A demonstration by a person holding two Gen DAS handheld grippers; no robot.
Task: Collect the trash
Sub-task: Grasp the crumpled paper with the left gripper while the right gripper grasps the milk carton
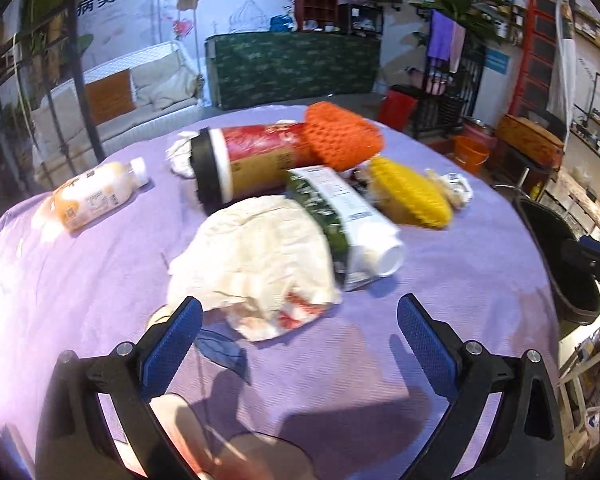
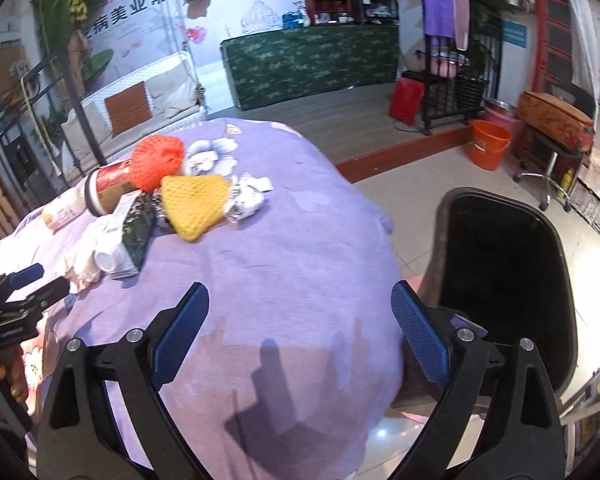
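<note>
Though partly buried, blue mask point(image 1: 220, 350).

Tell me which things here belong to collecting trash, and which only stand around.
For the job: crumpled paper wrapper, milk carton, paper cup, orange foam net, yellow foam net, small bottle, black bin.

Just around: orange bucket, white sofa.

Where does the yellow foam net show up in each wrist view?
Left wrist: yellow foam net, right of centre, behind the carton.
Right wrist: yellow foam net, upper left, nearest the bare cloth.
Shared landmark: orange foam net, just behind it.
</note>
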